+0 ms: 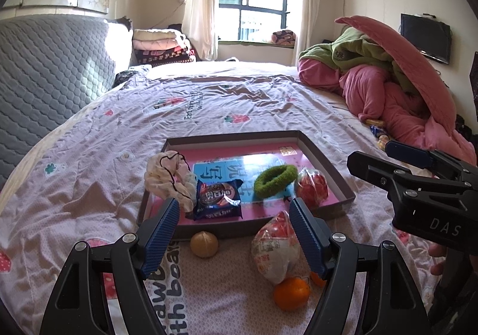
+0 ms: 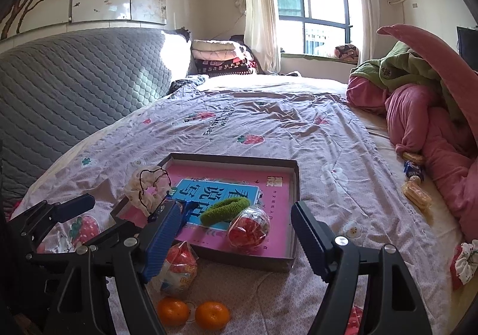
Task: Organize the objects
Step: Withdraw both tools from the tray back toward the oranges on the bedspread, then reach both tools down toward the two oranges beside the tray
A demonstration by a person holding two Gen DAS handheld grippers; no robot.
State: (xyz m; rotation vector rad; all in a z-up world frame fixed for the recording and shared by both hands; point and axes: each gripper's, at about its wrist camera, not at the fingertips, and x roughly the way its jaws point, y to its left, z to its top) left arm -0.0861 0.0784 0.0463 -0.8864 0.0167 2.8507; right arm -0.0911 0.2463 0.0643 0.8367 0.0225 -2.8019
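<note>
On the bed's lilac strawberry-print sheet (image 1: 239,102) lies a shallow brown cardboard tray (image 1: 322,150) with a pink lining. It holds a cream fabric scrunchie (image 1: 167,176) at its left edge, a dark blue biscuit packet (image 1: 218,200), a fuzzy green ring (image 1: 274,179) and a clear wrapped red sweet (image 1: 312,188).

Just beyond the tray's near edge, between the left gripper's (image 1: 234,218) wide-apart blue pads, rest a tan round fruit (image 1: 204,244), a clear red-and-white snack bag (image 1: 274,248) and an orange tangerine (image 1: 291,293). The gripper grasps nothing.

The right gripper (image 2: 236,221), angled downward over the tray's near edge, also gapes wide and empty.
</note>
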